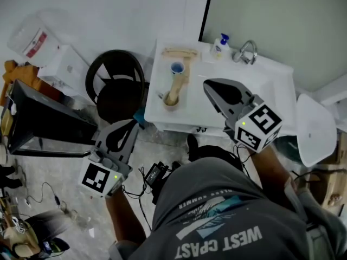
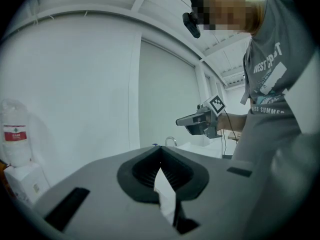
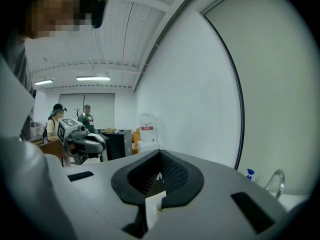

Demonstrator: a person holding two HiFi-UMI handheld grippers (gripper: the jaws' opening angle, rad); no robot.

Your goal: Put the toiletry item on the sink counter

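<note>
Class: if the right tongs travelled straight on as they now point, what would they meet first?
Most likely the white wall, left of the faucet; nothing else shows beyond the shut right tongs, though depth is unclear.

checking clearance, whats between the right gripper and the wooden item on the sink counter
Head view: only bare sink counter between the right gripper and the wooden item.

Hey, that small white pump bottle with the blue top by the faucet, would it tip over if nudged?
Probably yes: the small white pump bottle stands upright, taller than it is wide, so a push near the blue top may topple it. It looks like smooth plastic, so likely light and slippery.
</note>
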